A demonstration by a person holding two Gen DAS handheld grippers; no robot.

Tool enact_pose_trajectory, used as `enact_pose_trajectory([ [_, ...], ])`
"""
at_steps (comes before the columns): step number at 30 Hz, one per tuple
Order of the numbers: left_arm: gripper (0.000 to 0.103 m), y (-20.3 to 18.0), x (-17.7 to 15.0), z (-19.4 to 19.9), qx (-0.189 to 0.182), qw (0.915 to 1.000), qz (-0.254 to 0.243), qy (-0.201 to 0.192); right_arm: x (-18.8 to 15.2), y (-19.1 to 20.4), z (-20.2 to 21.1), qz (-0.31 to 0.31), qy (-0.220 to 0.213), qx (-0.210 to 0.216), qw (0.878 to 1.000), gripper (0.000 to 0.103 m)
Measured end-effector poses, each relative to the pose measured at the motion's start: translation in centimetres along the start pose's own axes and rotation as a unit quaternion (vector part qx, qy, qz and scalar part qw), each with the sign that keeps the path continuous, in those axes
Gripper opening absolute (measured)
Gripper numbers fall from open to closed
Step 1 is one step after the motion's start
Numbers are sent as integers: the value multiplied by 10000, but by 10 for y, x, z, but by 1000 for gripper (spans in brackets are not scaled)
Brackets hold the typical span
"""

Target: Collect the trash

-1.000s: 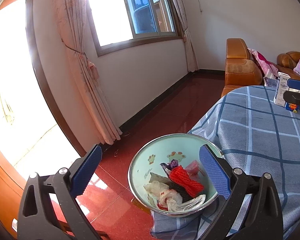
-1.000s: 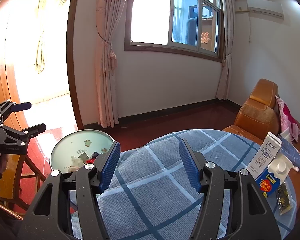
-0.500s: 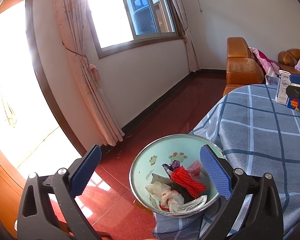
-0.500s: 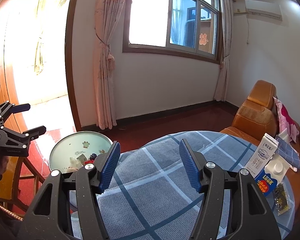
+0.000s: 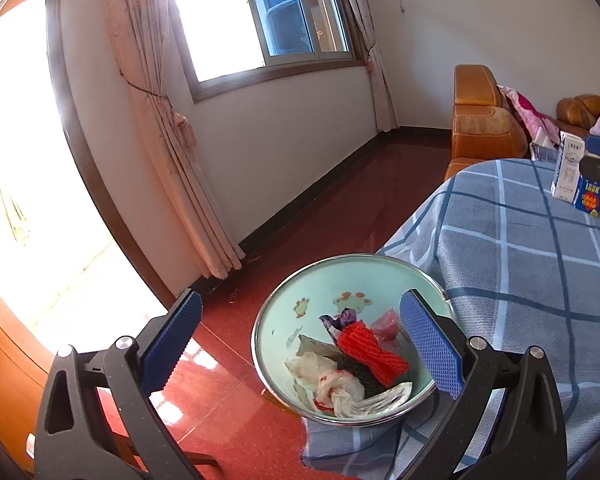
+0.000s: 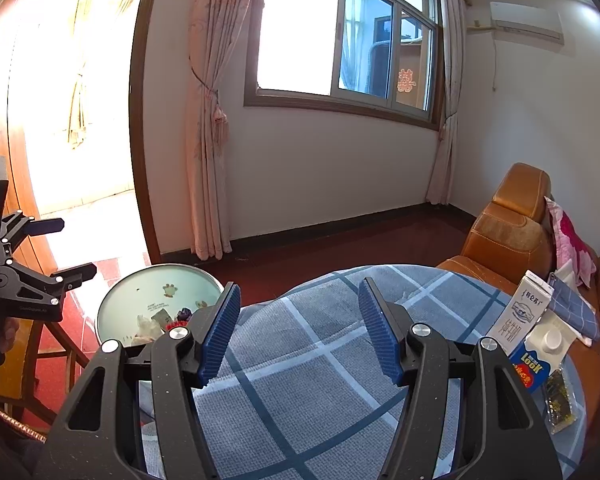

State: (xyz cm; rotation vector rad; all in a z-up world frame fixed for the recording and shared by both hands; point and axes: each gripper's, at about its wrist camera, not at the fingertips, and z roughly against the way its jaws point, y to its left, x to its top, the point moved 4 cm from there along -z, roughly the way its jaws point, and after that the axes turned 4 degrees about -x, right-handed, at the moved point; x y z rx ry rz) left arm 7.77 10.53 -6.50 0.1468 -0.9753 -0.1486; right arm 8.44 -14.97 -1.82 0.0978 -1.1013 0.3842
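- Two claws, both with jaws spread wide and nothing in them: left gripper [image 5: 300,344] hangs over the table edge, right gripper [image 6: 298,330] over bare tablecloth [image 6: 300,380].
- Bowl [image 5: 284,316] sits below and just ahead of the left gripper, part between its pads, on the near-left rim of the table; already holds a red foam net [image 5: 370,350], crumpled white plastic [image 5: 332,384] and wrappers.
- From the right gripper the bowl is off its left finger, partly hidden behind it.
- Nothing lies between the right gripper's pads; cloth in front of it is clear.
- Remaining trash looks to be far to the right of the right gripper: white carton [image 6: 518,312], blue box [image 6: 534,364], small dark packet [image 6: 558,394], bunched at the table's right edge.
- Likely step: swing the right gripper right to that cluster, take one item at a time.
- Carton stands upright and looks light; close low on its body, across the narrow faces, so it doesn't tip onto the blue box touching it.
- Packet lies flat, probably needs a pinch at an edge; hard to tell its thickness in this view.
- Keep the left gripper clear of the bowl rim; the bowl overhangs the edge.
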Motion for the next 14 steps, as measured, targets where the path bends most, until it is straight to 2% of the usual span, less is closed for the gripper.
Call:
enact_pose_trajectory([
  [4,97,-6,-1,0,-14,9999,-117,-12,-1,-3,0,-3,29,-27,10000,62],
  [6,97,-8,-1,1,-65,9999,-130,-9,-2,-4,0,-2,38,-86,10000,68],
  [9,97,-7,0,1,-169,9999,-28,10,-9,-15,0,-35,151,-217,9996,70],
  [12,97,-7,-1,1,-333,9994,52,21,-21,-35,0,-164,361,-468,9981,71],
  [14,97,-5,-2,0,-375,9992,121,21,-33,-56,2,-258,517,-792,9952,75],
])
